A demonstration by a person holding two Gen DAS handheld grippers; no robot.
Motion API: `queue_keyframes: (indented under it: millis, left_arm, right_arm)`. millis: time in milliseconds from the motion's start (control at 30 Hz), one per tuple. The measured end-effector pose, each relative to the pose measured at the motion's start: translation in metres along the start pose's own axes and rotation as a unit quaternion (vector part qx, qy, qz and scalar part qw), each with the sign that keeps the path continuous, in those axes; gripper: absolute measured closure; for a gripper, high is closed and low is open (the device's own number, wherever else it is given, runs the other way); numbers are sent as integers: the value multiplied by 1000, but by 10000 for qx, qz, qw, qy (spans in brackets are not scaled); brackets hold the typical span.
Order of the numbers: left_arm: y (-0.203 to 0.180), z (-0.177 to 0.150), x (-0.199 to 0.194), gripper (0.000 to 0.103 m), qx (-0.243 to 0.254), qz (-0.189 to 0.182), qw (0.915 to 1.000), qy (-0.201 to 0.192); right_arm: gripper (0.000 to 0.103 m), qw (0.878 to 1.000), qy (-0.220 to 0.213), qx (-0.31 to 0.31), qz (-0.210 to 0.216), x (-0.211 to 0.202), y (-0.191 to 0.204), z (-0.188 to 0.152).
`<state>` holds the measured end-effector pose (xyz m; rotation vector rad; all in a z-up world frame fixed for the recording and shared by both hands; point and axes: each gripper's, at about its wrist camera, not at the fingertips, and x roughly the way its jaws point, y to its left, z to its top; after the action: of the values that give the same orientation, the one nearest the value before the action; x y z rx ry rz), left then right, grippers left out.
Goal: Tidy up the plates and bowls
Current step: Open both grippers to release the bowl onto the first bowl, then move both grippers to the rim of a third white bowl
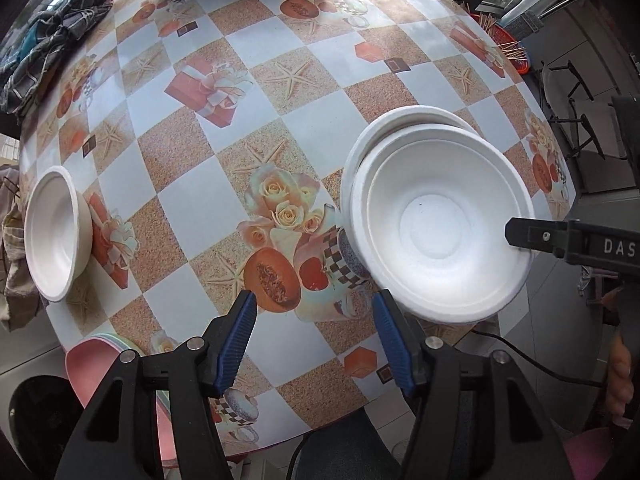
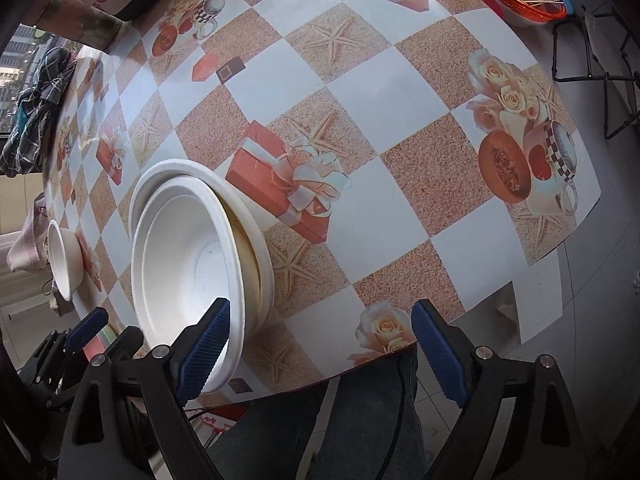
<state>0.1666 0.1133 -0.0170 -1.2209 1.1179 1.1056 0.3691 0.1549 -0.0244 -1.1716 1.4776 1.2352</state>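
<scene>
Bowls (image 2: pixel 188 264) sit nested below both downward-pointing, spread tongs (image 2: pixel 320 344).

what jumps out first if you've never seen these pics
The loud checkered tablecloth, printed with gift boxes, roses and starfish, fills both views. On it, near the front edge, white bowls sit nested in a skewed stack, with a lone white bowl far off to its left by the table's edge. Both blue-padded claws hang open: the left claw over bare cloth, the right claw beside the stack.
</scene>
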Motion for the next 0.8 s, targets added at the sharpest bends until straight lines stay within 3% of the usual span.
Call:
queue_keyframes:
  millis: [267, 567, 633, 800]
  left_arm:
    - [13, -8, -11, 39, -186, 6, 9997, -141]
    - [28, -24, -11, 39, -410, 139, 9991, 2]
    - [31, -28, -11, 38, -464, 186, 9987, 25]
    - [41, -33, -13, 38, -616, 251, 9978, 44]
  right_arm:
    - [12, 9986, 61, -250, -455, 15, 16, -4]
    - [12, 9898, 80, -916, -1089, 44, 54, 12]
    - [7, 9879, 13, -1031, -1154, 50, 58, 16]
    - [7, 9782, -377, -1300, -1578, 49, 74, 33]
